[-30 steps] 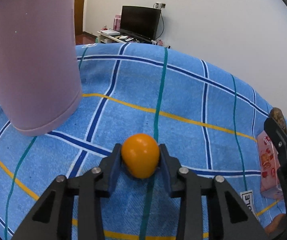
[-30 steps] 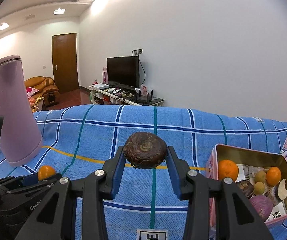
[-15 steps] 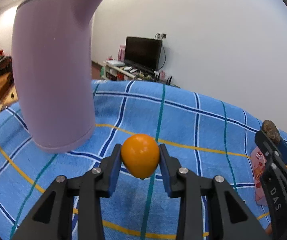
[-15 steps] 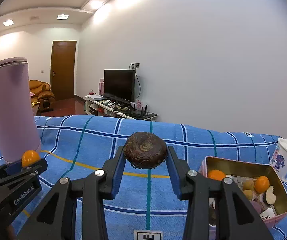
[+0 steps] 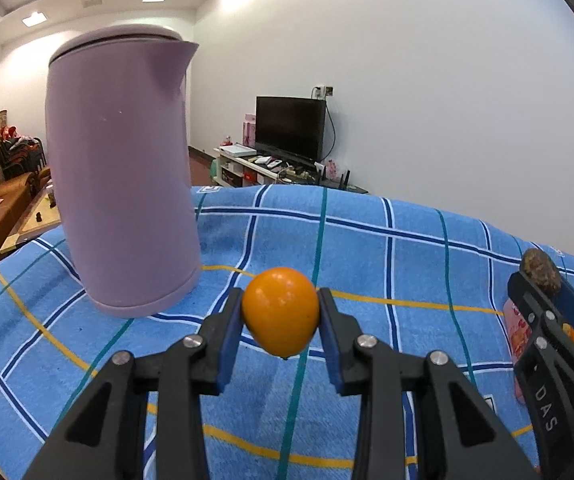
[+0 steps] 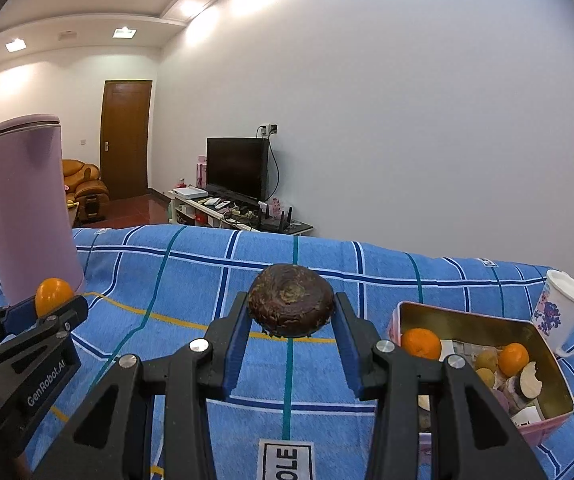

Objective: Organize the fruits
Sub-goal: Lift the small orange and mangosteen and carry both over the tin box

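Observation:
My left gripper point(image 5: 280, 320) is shut on a small orange fruit point(image 5: 280, 314) and holds it above the blue checked cloth. It also shows in the right wrist view point(image 6: 53, 294) at the left. My right gripper point(image 6: 290, 312) is shut on a dark brown round fruit point(image 6: 290, 299), held in the air; it shows in the left wrist view point(image 5: 541, 276) at the right edge. A pink tin box point(image 6: 467, 322) at the right holds oranges and several other fruits.
A tall lilac kettle point(image 5: 123, 168) stands on the cloth point(image 5: 387, 248) at the left, close behind my left gripper. A white printed mug point(image 6: 563, 312) stands behind the tin box. A TV and a door are in the room beyond.
My left gripper has lifted the orange fruit off the cloth and risen. My right gripper has also risen a little with the brown fruit.

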The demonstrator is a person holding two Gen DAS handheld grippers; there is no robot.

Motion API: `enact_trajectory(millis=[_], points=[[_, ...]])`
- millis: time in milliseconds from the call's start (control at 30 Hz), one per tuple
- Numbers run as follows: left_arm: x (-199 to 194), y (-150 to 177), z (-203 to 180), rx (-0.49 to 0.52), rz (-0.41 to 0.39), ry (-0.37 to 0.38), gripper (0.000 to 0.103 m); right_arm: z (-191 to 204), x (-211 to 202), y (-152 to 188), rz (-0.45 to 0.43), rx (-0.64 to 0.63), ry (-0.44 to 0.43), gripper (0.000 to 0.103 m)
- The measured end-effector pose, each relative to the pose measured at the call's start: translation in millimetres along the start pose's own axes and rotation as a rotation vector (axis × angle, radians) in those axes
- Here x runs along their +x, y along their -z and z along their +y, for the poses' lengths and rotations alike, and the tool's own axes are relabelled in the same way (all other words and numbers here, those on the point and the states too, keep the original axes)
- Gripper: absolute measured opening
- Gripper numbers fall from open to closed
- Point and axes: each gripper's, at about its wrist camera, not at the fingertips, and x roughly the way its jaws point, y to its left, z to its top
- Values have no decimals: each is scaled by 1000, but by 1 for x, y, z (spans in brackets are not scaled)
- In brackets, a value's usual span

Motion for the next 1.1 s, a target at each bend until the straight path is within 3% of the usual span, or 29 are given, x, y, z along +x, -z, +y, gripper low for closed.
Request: enact_trajectory(millis=[1100], points=[[-33,19,-47,77,-21,54,38,-38,-33,13,14,9,39,43]])
